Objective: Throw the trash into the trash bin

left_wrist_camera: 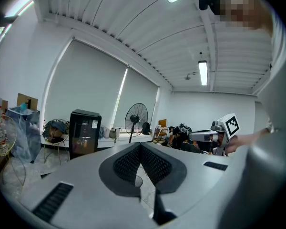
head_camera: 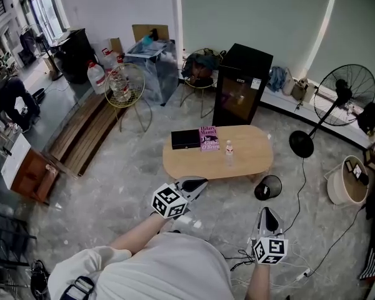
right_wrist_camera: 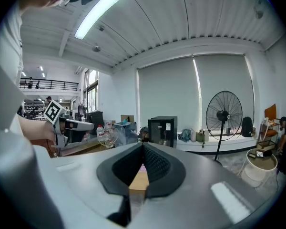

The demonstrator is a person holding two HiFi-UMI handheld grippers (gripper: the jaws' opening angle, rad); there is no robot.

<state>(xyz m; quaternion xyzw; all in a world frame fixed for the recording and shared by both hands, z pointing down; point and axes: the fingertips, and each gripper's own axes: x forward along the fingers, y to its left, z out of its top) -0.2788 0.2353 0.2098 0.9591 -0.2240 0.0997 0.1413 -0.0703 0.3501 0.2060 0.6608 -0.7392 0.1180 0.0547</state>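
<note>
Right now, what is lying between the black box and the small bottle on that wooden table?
A pink book lies flat between the black box and the small bottle on the wooden table; the head view shows it.

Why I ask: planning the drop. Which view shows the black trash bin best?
The head view: the trash bin stands whole on the floor beside the oval table. The left gripper view gives perhaps a dark sliver between its tongs; the right gripper view, nothing.
</note>
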